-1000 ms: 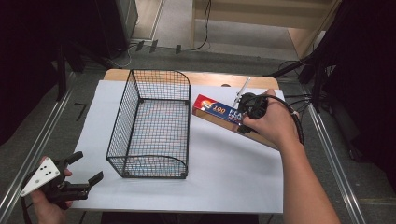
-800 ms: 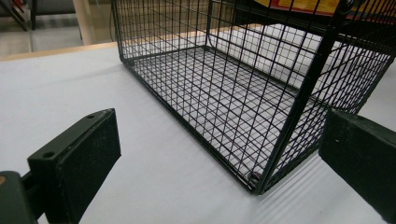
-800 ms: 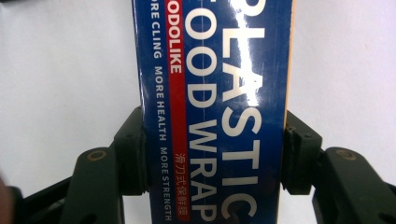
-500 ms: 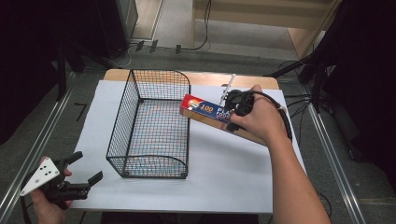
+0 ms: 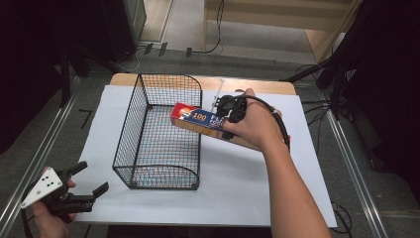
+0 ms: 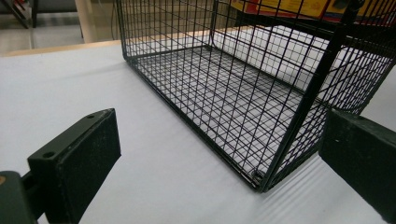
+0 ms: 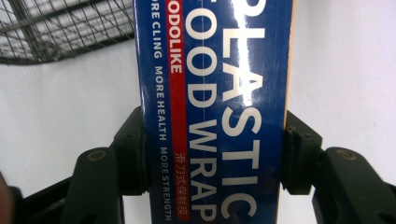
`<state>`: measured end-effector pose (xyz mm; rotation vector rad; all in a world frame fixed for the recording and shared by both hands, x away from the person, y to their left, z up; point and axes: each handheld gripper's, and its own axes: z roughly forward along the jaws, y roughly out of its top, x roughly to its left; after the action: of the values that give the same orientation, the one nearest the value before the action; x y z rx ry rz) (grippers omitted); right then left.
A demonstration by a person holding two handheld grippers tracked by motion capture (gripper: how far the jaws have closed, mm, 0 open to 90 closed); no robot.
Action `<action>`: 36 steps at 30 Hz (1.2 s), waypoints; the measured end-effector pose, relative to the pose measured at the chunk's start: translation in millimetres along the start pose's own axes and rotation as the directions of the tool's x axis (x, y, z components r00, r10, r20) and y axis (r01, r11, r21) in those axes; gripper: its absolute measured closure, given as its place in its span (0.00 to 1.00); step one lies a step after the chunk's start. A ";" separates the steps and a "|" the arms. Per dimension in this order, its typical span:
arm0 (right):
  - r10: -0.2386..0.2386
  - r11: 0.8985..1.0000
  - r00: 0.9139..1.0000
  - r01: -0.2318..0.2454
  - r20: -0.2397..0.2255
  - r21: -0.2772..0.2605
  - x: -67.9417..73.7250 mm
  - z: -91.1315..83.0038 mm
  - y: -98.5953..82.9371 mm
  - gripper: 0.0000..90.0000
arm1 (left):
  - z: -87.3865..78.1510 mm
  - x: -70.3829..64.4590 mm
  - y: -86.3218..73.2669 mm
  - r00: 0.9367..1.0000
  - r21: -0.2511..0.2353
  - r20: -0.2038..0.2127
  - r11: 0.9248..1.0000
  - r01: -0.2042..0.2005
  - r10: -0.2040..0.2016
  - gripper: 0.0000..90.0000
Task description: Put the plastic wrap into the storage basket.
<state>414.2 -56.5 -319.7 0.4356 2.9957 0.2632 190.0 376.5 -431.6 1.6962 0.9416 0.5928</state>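
Fingers (image 7: 130, 154) of right gripper (image 7: 212, 158) clamp plastic wrap box (image 5: 198, 119).
Box end overhangs wire basket (image 5: 158, 134) rim; left gripper (image 5: 81, 186) gapes wide near basket's front corner.

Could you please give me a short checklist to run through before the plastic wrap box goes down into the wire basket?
1. Grip: the right gripper has both jaws pressed on the sides of the plastic wrap box. Ok.
2. Box position: its near end reaches over the rim of the wire basket, the rest lies outside. Not ok yet.
3. Basket interior: the mesh floor looks free of things in the left gripper view. Ok.
4. Left gripper: open, off the basket at the near left corner of the white sheet. Ok.
5. Whether the box's length fits the basket: cannot tell.
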 end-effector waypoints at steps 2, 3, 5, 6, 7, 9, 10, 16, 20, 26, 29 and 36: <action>-0.012 1.000 1.000 0.012 -0.003 -0.004 1.4 0.6 6.2 0.46 | 0.0 0.4 -0.3 1.000 0.000 -0.001 1.000 0.002 -0.002 0.00; -0.010 1.000 1.000 0.010 -0.004 -0.004 2.6 0.3 9.1 0.46 | 0.1 0.5 -0.4 1.000 0.000 -0.002 1.000 0.003 -0.003 0.00; -0.010 1.000 1.000 0.010 -0.007 -0.008 4.3 0.5 14.6 0.46 | -0.1 1.1 -0.6 1.000 -0.001 -0.001 1.000 0.003 -0.003 0.00; -0.011 1.000 1.000 0.011 -0.008 -0.007 5.2 0.6 17.3 0.46 | -0.3 1.3 -0.6 1.000 0.000 0.000 1.000 0.003 -0.003 0.00; -0.021 1.000 1.000 0.021 -0.008 -0.009 5.4 1.0 20.1 0.46 | -0.5 1.4 -0.6 1.000 0.000 -0.001 1.000 0.004 -0.004 0.00; -0.034 0.999 0.999 0.034 -0.008 -0.007 6.5 1.8 25.6 0.46 | -0.6 1.6 -0.7 1.000 -0.001 0.001 1.000 0.004 -0.004 0.00; -0.037 0.999 0.999 0.037 -0.010 -0.006 7.2 2.2 28.3 0.46 | -0.6 1.6 -0.7 1.000 -0.001 0.001 1.000 0.005 -0.005 0.00; -0.058 0.998 0.998 0.058 -0.019 -0.008 12.6 2.6 44.5 0.46 | -0.1 1.1 -0.7 1.000 0.000 0.002 1.000 0.006 -0.006 0.00; -0.070 0.998 0.997 0.070 -0.024 -0.006 17.3 3.7 55.2 0.46 | 0.0 0.6 -0.6 1.000 0.001 0.002 1.000 0.005 -0.005 0.00; -0.090 0.996 0.996 0.090 -0.027 0.000 20.4 3.9 65.6 0.46 | -0.3 1.3 -0.7 1.000 -0.001 0.003 1.000 0.006 -0.006 0.00; -0.096 0.995 0.995 0.097 -0.027 0.007 22.4 3.9 70.6 0.46 | 0.0 1.2 -0.7 1.000 -0.002 0.003 1.000 0.007 -0.007 0.00; -0.115 0.993 0.993 0.115 -0.032 0.006 28.0 4.5 82.7 0.46 | 0.1 0.6 -0.5 1.000 0.000 0.001 1.000 0.005 -0.005 0.00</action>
<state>410.7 30.4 -311.0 0.2604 3.0401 0.2505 190.3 377.0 -432.1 1.6935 0.9443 0.5885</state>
